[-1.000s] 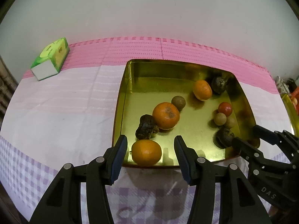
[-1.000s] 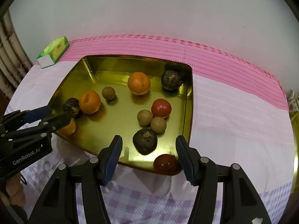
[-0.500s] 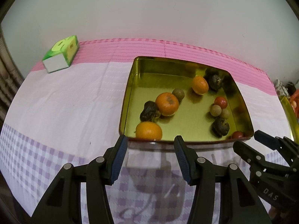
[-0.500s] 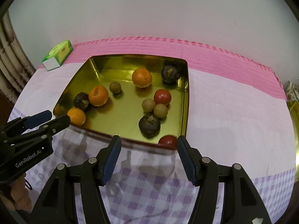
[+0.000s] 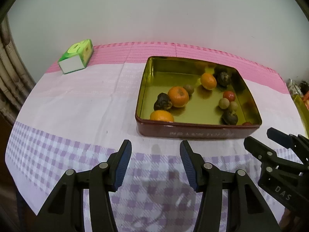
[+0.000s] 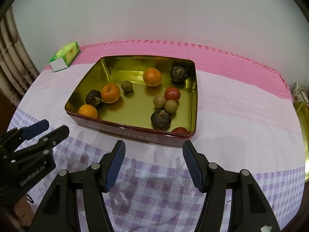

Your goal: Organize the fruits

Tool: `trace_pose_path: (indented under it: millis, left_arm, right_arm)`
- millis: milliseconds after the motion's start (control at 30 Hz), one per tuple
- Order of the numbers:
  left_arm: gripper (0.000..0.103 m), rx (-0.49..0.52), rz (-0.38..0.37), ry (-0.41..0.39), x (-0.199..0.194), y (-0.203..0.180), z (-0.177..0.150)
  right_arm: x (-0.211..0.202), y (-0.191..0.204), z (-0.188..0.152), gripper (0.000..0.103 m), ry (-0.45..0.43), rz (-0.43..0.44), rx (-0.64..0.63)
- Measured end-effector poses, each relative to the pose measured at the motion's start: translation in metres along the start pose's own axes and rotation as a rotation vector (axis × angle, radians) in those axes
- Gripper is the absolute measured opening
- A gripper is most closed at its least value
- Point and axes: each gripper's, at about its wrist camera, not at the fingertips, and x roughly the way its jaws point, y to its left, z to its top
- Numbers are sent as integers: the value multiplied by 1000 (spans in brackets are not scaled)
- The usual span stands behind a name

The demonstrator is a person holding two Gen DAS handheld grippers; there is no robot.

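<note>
A gold tin tray with dark red sides sits on the cloth and holds the fruits: three oranges, dark mangosteens, brown longans and red tomatoes. The oranges also show in the left wrist view. My left gripper is open and empty, in front of the tray's near side. My right gripper is open and empty, also in front of the tray. Each gripper shows at the edge of the other's view.
A green tissue box stands at the back left by the white wall. A second gold tray shows at the far right edge. The pink and purple-checked tablecloth covers the table.
Both grippers have pulled back from over the tray toward the table's front edge. They stay open and empty. The fruits have not moved.
</note>
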Motion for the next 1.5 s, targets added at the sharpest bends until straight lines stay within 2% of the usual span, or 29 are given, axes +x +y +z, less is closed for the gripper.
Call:
trace_pose_path:
  millis: [500, 1500]
  left_arm:
    - [54, -9, -14, 3, -4, -7, -8]
    - [54, -6, -18, 29, 0, -12, -13]
  right_arm:
    - [-6, 0, -13, 59, 2, 0, 7]
    - [-3, 1, -18, 59, 20, -6, 6]
